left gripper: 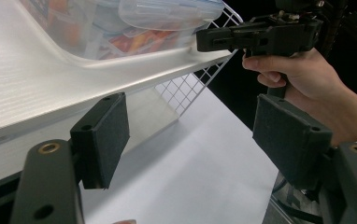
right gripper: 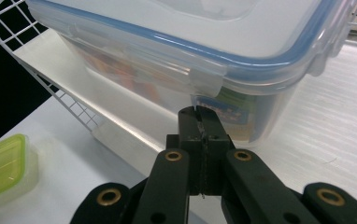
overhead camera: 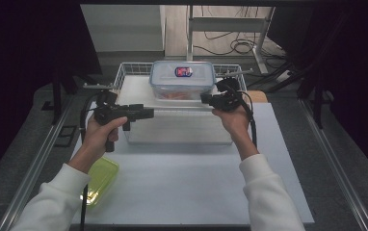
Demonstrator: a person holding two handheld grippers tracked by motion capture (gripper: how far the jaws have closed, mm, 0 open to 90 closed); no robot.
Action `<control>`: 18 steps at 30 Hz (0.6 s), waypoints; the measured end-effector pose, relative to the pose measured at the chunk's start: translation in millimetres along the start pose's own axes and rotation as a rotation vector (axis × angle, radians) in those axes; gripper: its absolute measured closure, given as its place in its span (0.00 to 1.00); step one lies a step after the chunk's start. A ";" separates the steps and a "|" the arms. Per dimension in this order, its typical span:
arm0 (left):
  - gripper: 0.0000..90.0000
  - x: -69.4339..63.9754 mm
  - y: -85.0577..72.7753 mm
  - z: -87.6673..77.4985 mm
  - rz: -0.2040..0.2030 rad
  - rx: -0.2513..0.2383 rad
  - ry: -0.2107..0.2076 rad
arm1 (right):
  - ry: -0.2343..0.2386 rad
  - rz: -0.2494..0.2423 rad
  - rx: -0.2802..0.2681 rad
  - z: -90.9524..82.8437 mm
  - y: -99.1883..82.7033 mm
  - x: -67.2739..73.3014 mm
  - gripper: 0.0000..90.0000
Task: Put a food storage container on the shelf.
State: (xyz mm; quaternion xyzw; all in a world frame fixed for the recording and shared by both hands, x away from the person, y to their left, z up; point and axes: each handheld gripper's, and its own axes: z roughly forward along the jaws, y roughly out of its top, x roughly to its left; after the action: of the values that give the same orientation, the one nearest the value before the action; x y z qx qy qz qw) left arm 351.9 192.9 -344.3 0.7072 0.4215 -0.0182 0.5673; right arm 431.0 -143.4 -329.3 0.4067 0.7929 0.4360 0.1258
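Container (overhead camera: pixel 182 79), clear with a blue-rimmed lid, sits on a raised shelf (overhead camera: pixel 138 91) near the table's far edge; right gripper (right gripper: pixel 199 122), jaws closed and empty, noses toward its side latch (right gripper: pixel 200 79), likely to unclip it, while left gripper (left gripper: pixel 190 135) waits wide open, empty.

Table (overhead camera: pixel 269 183), white top: wire basket (overhead camera: pixel 124 72) with white shelf ahead of both grippers; green-lidded container (overhead camera: pixel 100 180) at near-left edge, below left gripper (overhead camera: pixel 146 113).

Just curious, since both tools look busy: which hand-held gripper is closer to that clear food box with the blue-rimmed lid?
Right. The right hand-held gripper sits shut just before the box; the left hand-held gripper hangs open, off to its side.
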 end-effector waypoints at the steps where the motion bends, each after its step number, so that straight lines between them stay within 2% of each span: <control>1: 0.30 0.0 -0.2 0.0 -0.001 0.000 0.001 | 0.006 0.000 -0.002 -0.4 -0.6 0.5 0.99; 9: 0.30 -3.2 -9.7 -6.3 -0.008 -0.001 -0.006 | 0.057 -0.014 -0.012 -15.8 -8.4 7.7 0.99; 10: 0.30 -6.4 -15.8 -11.3 -0.008 -0.005 -0.013 | 0.085 -0.019 -0.019 -23.7 -15.0 11.4 0.99; 14: 0.30 -14.8 -34.9 -20.1 0.003 0.006 -0.006 | 0.143 -0.019 -0.024 -39.1 -36.8 17.1 0.99; 15: 0.30 -14.8 -34.9 -20.1 0.003 0.006 -0.006 | 0.155 -0.018 -0.025 -43.0 -43.6 18.4 0.99; 16: 0.30 -16.8 -41.2 -21.9 0.005 0.011 -0.004 | 0.155 -0.018 -0.025 -43.0 -43.6 18.4 0.99; 17: 0.30 -20.5 -55.4 -24.5 0.012 0.026 0.000 | 0.178 -0.020 -0.023 -50.2 -58.1 20.5 0.99; 18: 0.30 -20.5 -55.4 -24.5 0.012 0.026 0.000 | 0.178 -0.020 -0.023 -50.2 -58.1 20.5 0.99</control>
State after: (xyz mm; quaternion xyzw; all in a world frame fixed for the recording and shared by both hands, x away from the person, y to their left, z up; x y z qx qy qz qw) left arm 293.5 201.1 -368.9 0.7171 0.4169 -0.0200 0.5582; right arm 359.0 -174.3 -342.8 0.3569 0.8000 0.4781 0.0639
